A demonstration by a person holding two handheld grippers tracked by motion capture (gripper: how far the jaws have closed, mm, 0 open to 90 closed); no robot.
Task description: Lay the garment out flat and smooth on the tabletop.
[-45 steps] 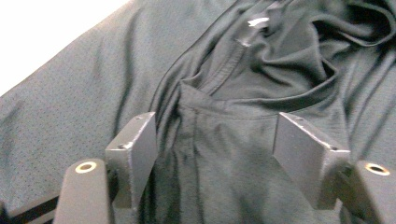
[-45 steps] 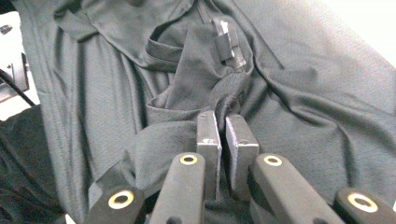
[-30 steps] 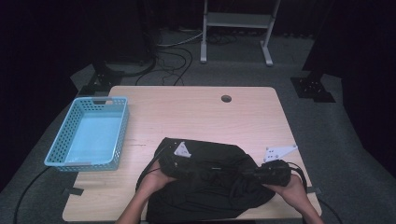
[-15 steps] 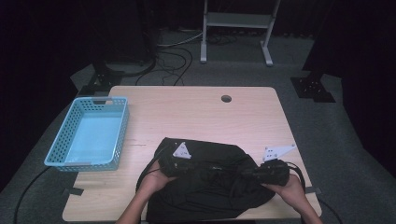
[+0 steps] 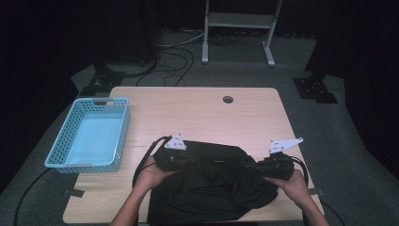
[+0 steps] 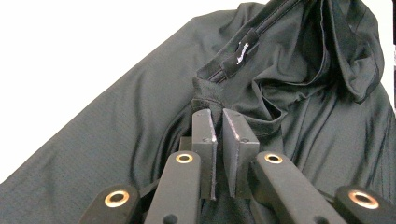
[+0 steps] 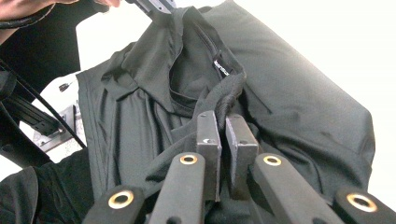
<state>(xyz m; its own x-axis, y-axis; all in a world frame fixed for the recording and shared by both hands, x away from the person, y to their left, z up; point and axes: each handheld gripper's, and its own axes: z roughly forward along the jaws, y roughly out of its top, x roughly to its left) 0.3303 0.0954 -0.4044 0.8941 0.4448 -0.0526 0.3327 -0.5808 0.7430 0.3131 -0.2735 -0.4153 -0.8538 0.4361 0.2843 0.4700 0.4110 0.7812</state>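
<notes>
from the high view, a black garment (image 5: 211,188) lies bunched on the near half of the wooden table (image 5: 197,117), its lower edge reaching the table's near edge. the left gripper (image 5: 175,157) sits at the garment's upper left corner and the right gripper (image 5: 275,165) at its upper right, each held by a hand, both low against the cloth. a light blue perforated basket (image 5: 89,134) stands on the table's left side, well apart from the garment. a round hole (image 5: 228,99) shows near the table's far edge. from here the jaws are too dark and small to read

the left gripper view gives what the high view cannot: the left gripper (image 6: 218,123) has its two jaws drawn nearly together with a dark fold of the garment (image 6: 116,140) pinched between their tips. a neckband with a small white-lettered label (image 6: 240,55) runs just beyond the jaws, and a loose hood-like fold lies to the upper right

the right gripper view shows the right gripper (image 7: 222,126) likewise closed on a thick edge of the garment (image 7: 289,112), close to the collar, with the same label (image 7: 222,67) just past it. the other gripper (image 7: 156,5) appears at the top edge, on the garment's far corner, with a hand beside it; a cable (image 7: 42,116) crosses the left side
</notes>
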